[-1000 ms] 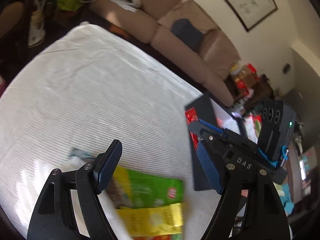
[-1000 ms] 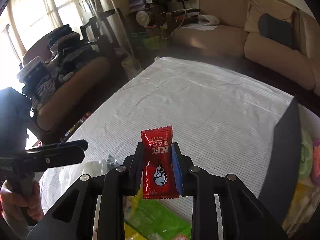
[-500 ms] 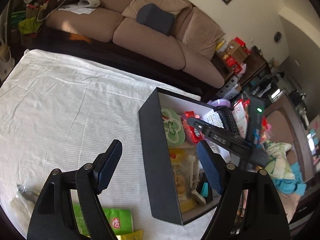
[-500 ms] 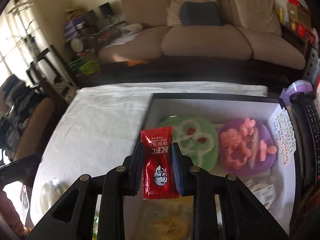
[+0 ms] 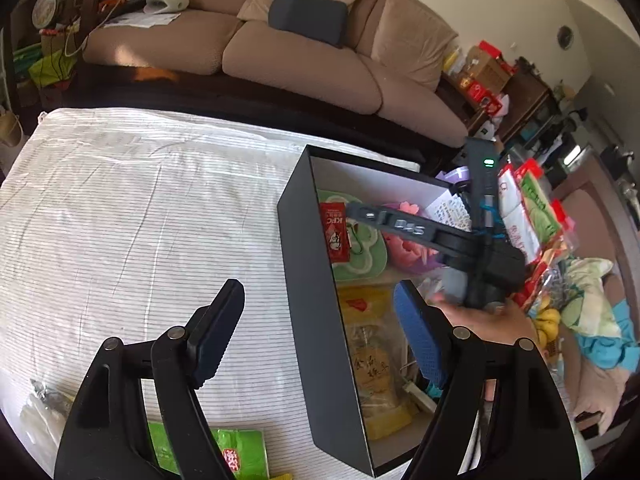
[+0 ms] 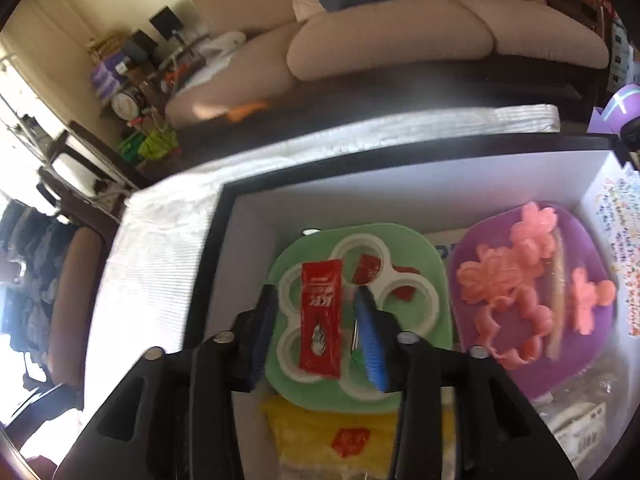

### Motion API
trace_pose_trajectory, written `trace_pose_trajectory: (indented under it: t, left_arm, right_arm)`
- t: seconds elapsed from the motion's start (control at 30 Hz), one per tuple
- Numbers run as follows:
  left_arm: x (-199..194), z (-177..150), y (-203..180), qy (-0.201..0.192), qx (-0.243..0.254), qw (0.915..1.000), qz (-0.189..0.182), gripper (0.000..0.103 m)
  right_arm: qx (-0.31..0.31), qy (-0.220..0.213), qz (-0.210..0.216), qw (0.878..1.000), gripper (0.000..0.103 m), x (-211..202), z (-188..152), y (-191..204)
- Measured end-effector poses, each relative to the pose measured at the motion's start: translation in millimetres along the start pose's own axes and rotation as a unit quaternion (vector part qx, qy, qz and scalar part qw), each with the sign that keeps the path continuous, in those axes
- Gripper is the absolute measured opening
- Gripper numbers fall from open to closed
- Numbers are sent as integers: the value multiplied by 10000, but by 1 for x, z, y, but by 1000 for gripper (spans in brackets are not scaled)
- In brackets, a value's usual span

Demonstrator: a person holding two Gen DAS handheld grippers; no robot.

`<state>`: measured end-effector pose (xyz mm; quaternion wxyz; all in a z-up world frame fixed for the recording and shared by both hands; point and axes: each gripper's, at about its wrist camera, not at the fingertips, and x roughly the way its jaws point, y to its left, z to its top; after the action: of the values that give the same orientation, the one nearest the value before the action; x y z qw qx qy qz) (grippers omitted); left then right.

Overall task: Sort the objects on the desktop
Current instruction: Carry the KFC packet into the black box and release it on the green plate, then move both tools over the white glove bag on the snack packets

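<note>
Left wrist view. Setting: living room; beige sofa (image 5: 304, 52) across the top of the frame, white striped cloth (image 5: 140, 208) filling the left and centre as the work surface.
- Black box (image 5: 316, 312), right of centre, open at the top, white inside; it serves as the sorting bin and already holds several items.
- Left gripper (image 5: 320, 332), lower foreground: jaws wide apart and empty, one finger over the cloth, the other over the box interior. Judged idle, waiting its turn.
- Right gripper (image 5: 352, 216), reaching into the box from the right of the frame, with the ketchup sachet (image 5: 335, 232) at its tip against the box's left wall.
- Green packet (image 5: 232, 452), bottom edge, on the cloth just outside the box; unsorted.
- Clear wrapper (image 5: 36, 404), lower left edge, on the cloth; unsorted.

Right wrist view. Setting: same sofa along the top; cloth at the left; the box rim (image 6: 400, 146) frames the centre and right.
- Right gripper (image 6: 316, 332), lower centre: fingers spread, with visible gaps either side of the ketchup sachet (image 6: 320, 320). The sachet is evidently let go, lying or dropping onto the green tray (image 6: 420, 248); which, I cannot tell.
- Purple tray (image 6: 576, 240), right, beside the green one, carrying pink flower moulds (image 6: 504, 280).
- Yellow packet (image 6: 352, 440), bottom centre, inside the box below the green tray.
Placement is judged deliberate: small loose goods are gathered in one container.
</note>
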<state>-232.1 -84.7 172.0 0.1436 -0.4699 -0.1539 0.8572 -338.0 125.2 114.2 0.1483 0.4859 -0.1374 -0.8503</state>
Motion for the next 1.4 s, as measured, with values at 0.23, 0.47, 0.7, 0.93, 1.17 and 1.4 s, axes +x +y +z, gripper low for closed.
trace_pose_trajectory:
  t: [0.23, 0.47, 0.7, 0.93, 1.17, 1.4]
  left_arm:
    - [-33, -30, 9, -48, 182, 9990, 403, 75]
    - [-70, -85, 49, 148, 44, 9969, 765, 75]
    - [-119, -154, 95, 179, -115, 9929, 1167, 75]
    - [-160, -216, 152, 131, -653, 9870, 1464, 75]
    - [-172, -251, 179, 74, -884, 9838, 1558, 75]
    - [-155, -262, 191, 205, -968, 9827, 1568, 75]
  right_arm:
    - [-588, -203, 5, 9981, 52, -70, -39, 12]
    - [-1008, -225, 672, 9924, 57, -115, -97, 55]
    - [-1584, -106, 955, 9827, 57, -132, -158, 111]
    - [-2291, 91, 924, 9690, 61, -130, -242, 168]
    - [-2572, 287, 814, 9625, 69, -101, -313, 197]
    - [-2864, 568, 420, 9555, 70, -70, -347, 195]
